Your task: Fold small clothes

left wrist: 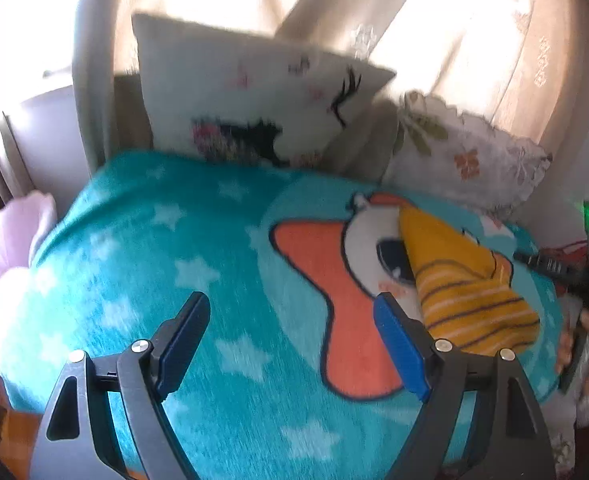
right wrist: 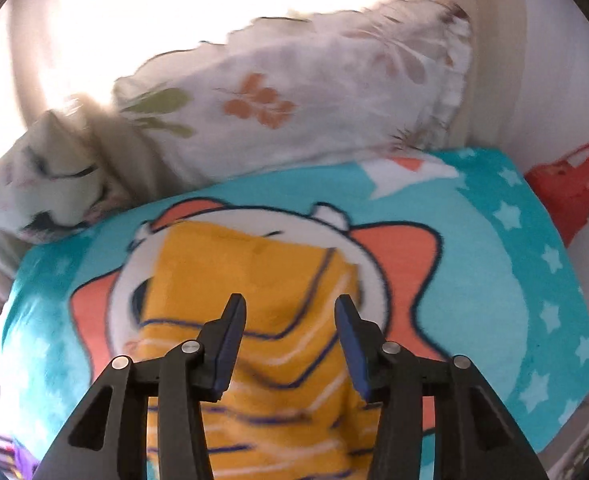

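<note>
A small yellow garment with dark and white stripes (left wrist: 466, 284) lies folded on a teal star-patterned blanket (left wrist: 166, 240). My left gripper (left wrist: 294, 312) hovers wide open above the blanket, to the left of the garment, with nothing between its fingers. In the right wrist view the same yellow garment (right wrist: 262, 272) lies flat right under my right gripper (right wrist: 290, 316). Its jaws stand partly open above the cloth and the pads do not press on it. At the right edge of the left wrist view, a hand holds the right gripper's body (left wrist: 574, 276).
A white cushion with a cartoon print (left wrist: 250, 96) and a floral lace-edged pillow (left wrist: 466, 156) lean at the far side of the blanket, before bright curtains (left wrist: 474, 40). A pink cloth (left wrist: 10, 232) lies off the blanket's left edge. A red item (right wrist: 570, 184) sits at the right.
</note>
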Available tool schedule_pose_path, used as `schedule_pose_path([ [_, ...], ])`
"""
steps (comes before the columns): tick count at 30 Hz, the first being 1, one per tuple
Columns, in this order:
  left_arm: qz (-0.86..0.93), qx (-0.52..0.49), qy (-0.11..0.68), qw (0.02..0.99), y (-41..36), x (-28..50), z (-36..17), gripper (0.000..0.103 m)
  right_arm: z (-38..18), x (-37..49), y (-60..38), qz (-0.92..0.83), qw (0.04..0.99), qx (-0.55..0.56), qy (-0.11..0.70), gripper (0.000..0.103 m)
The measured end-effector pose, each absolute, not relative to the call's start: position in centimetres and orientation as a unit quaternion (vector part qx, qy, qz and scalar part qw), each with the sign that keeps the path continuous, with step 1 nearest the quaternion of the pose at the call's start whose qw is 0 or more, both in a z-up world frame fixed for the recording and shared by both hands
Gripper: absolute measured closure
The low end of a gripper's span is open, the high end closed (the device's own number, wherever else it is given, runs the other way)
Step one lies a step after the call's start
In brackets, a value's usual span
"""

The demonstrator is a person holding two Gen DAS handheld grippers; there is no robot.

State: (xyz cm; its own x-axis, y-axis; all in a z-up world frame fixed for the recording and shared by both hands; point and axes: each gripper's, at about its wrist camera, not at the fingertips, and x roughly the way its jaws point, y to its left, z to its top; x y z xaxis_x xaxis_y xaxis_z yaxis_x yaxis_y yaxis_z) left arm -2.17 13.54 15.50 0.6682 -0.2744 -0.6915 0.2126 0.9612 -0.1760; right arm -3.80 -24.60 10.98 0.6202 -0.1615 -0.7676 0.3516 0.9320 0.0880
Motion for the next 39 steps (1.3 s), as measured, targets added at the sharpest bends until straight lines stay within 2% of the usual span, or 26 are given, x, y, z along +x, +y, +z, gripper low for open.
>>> schedule_pose_path([
  [2,-0.126,-0.044,0.358,0.924,14.0,-2.4,16.3,0.012,10.6,-4.1,-22.5,-0.129,0.895,0.104,0.414,0.054],
  [6,-0.107,-0.045,0.301,0.947,15.3,-3.2,18.0,0.008,7.6,-4.2,-19.7,-0.113,0.881,0.102,0.447,0.054],
  [10,-0.081,-0.042,0.243,0.966,17.2,-4.1,19.5,0.000,4.9,-4.6,-18.1,-0.119,0.861,0.108,0.482,0.050],
  [13,-0.055,-0.049,0.199,0.977,18.8,-4.8,20.5,0.000,3.4,-4.9,-17.6,-0.133,0.850,0.111,0.498,0.048],
  [17,-0.027,-0.075,0.168,0.983,21.2,-5.0,21.1,0.000,3.2,-4.9,-17.0,-0.147,0.846,0.117,0.499,0.036],
  [22,-0.038,-0.078,0.186,0.979,23.4,-2.8,21.7,0.000,2.9,-5.2,-16.4,-0.170,0.843,0.131,0.494,0.030],
  [25,-0.047,-0.047,0.173,0.983,23.7,-2.1,22.8,0.000,2.5,-5.2,-16.1,-0.173,0.844,0.139,0.488,0.021],
  [29,-0.088,-0.061,0.153,0.982,23.9,-1.4,24.1,0.000,1.9,-5.1,-15.2,-0.175,0.847,0.130,0.485,0.008],
  [32,-0.117,-0.047,0.188,0.974,22.6,-0.1,23.9,0.000,1.3,-4.9,-13.9,-0.184,0.845,0.101,0.491,0.002],
  [39,-0.160,-0.020,0.316,0.935,18.6,0.5,18.7,0.000,-0.1,-5.3,-11.6,-0.206,0.822,0.072,0.526,0.000],
])
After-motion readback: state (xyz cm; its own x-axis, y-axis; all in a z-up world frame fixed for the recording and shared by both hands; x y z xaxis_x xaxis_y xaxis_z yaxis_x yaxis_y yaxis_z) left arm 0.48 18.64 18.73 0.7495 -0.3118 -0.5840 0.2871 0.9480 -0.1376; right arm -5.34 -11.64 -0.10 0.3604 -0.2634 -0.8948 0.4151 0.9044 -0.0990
